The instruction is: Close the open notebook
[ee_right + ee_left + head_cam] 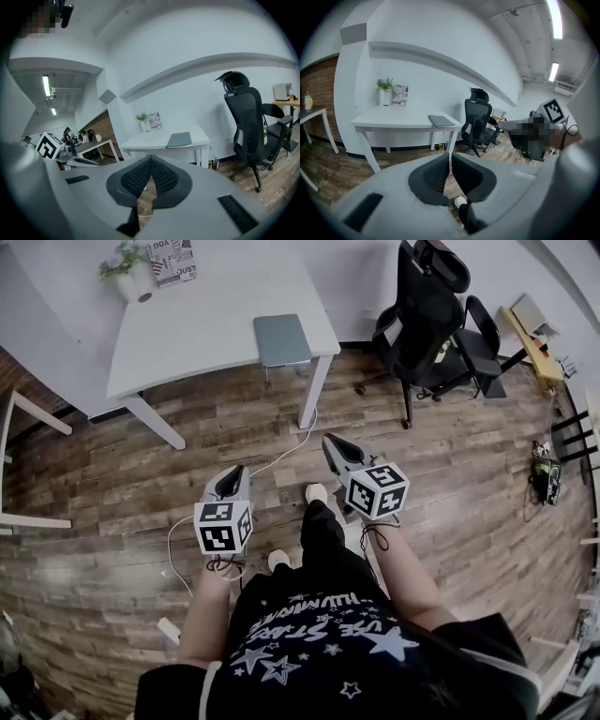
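A grey notebook (282, 338) lies flat with its cover down at the near right corner of the white table (187, 329). It also shows in the left gripper view as the notebook (441, 121) and in the right gripper view as the notebook (179, 139). Both grippers hang over the wooden floor, well short of the table. My left gripper (234, 471) points toward the table, its jaws together and empty (449, 157). My right gripper (330, 440) is level with it on the right, its jaws likewise meeting at the tips (151, 158) on nothing.
A potted plant (129, 276) and a printed card (173, 261) stand at the table's far left. A black office chair (427, 310) stands to the table's right. A white cable (281, 454) runs across the floor. Another table's legs (19, 427) show at the left.
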A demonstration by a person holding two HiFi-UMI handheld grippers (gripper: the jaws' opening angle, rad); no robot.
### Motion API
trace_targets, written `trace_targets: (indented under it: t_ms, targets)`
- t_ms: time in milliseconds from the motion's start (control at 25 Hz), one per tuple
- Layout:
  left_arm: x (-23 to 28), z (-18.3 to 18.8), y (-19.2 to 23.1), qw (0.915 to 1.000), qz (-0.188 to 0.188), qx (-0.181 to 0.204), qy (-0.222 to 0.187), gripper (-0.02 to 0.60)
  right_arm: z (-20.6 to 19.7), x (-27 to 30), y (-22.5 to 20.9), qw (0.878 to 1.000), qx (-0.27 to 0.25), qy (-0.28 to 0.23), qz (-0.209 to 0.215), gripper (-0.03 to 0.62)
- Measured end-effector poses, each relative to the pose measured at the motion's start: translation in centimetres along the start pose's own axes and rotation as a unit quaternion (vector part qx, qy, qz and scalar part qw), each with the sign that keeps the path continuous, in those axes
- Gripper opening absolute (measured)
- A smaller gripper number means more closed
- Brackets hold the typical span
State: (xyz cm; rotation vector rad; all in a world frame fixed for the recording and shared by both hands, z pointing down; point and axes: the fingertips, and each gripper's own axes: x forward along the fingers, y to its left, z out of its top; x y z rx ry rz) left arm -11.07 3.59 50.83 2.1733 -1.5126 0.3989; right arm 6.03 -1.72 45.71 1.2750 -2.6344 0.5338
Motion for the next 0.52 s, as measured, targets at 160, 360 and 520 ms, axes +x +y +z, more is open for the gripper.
trace_targets:
  t_ms: [160,360,520]
  targets:
    - [-1.8,-1.7,-0.3,1.0,-0.003,-0.001,0.003,0.032,-1.6,-1.9,1.5,1.0,-0.001,0.006,-0.005,0.005]
    - [-3.4,-2.0,-0.9,0.9997,-0.013,0.014,-0.011,0.032,-3.1,-3.5,2.4,1.0,-0.001,0.011,-0.012,0.005]
    - [-4.3,-2.6,-1.5,0.9994,-0.02,0.026,-0.013,0.032,-4.1,-4.1,3.2,1.0,-0.007,0.019,-0.007,0.005]
